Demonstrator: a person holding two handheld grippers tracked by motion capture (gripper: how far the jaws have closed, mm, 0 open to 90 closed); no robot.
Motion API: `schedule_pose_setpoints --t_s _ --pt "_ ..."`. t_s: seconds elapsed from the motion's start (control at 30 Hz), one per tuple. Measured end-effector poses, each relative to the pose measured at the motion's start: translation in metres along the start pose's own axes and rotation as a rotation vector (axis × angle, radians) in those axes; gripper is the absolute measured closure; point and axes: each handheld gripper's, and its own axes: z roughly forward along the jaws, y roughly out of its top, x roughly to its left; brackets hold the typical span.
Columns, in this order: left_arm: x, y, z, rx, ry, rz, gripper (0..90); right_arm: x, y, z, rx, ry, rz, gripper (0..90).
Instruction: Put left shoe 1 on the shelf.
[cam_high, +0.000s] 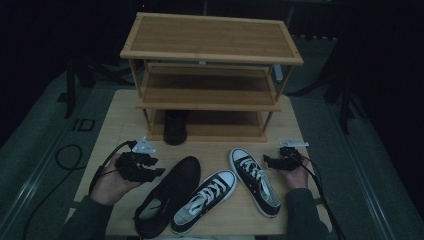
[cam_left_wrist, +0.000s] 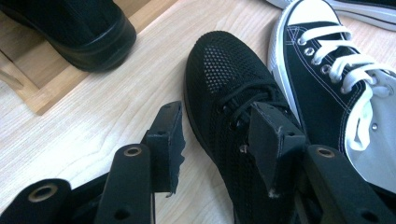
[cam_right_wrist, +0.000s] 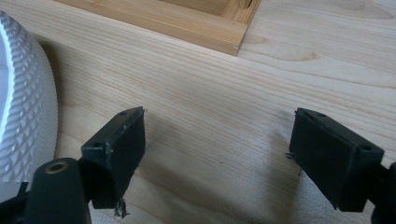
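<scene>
My left hand-held gripper (cam_left_wrist: 217, 140) is wide open over the black mesh shoe (cam_left_wrist: 233, 116), so I should straddle the laces squarely before squeezing.

left gripper (cam_high: 159, 172) and right gripper (cam_high: 266, 161) both low, jaws wide apart

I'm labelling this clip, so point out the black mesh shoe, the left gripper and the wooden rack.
Black mesh shoe (cam_left_wrist: 219, 70), left gripper view, on the mesh toe.
Left gripper (cam_left_wrist: 217, 140), left gripper view, midway between its open jaw tips.
Wooden rack (cam_high: 210, 36), high view, on the top shelf board.
</scene>
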Motion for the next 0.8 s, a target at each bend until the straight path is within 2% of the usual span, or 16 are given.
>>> schedule_pose_setpoints --t_s 0.4,0.6,0.8 --pt "-0.002 -0.006 -0.003 0.002 -0.082 0.062 54.3 0.000 0.000 0.000 0.000 0.000 0.000 18.4" --pt "-0.005 -0.008 -0.003 0.021 -0.085 0.094 52.8 0.000 0.000 0.000 0.000 0.000 0.000 18.4" --pt "-0.008 -0.012 -0.007 0.013 -0.078 0.099 52.4 0.000 0.000 0.000 0.000 0.000 0.000 18.4"
